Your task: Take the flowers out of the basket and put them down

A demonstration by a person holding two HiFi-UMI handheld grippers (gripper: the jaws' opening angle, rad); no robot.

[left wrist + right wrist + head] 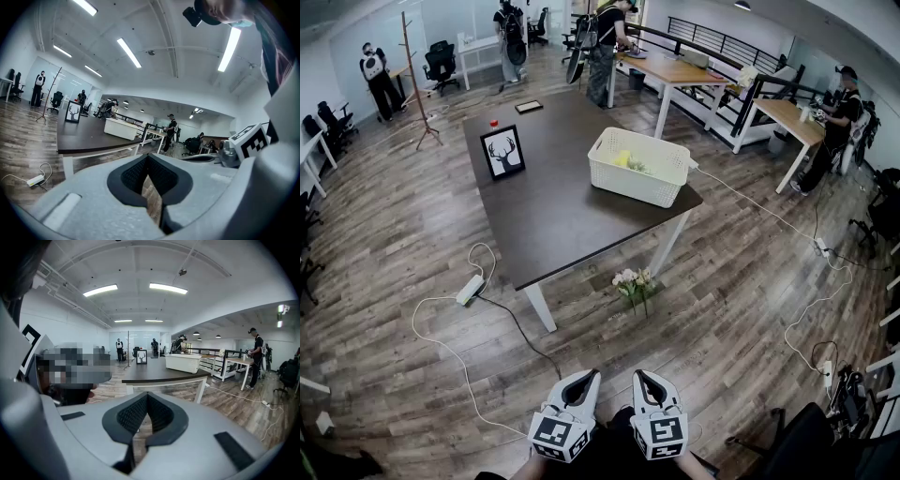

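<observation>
Both jaw pairs are closed tip to tip with nothing between them. The left gripper (588,376) and right gripper (643,375), each carrying a black-and-white square-marker cube, sit side by side, well apart from the dark table (553,220). The white slotted basket (639,178) stands at the table's near right corner with yellow flowers (623,158) inside. A framed deer picture (502,152) stands by the left edge, and a pale flower bunch (635,280) lies on the wood floor just beside the right leg's foot.

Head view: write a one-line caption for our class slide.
Yellow flowers in a white basket on a dark table, a bunch on the floor; left gripper and right gripper shut, empty.
</observation>
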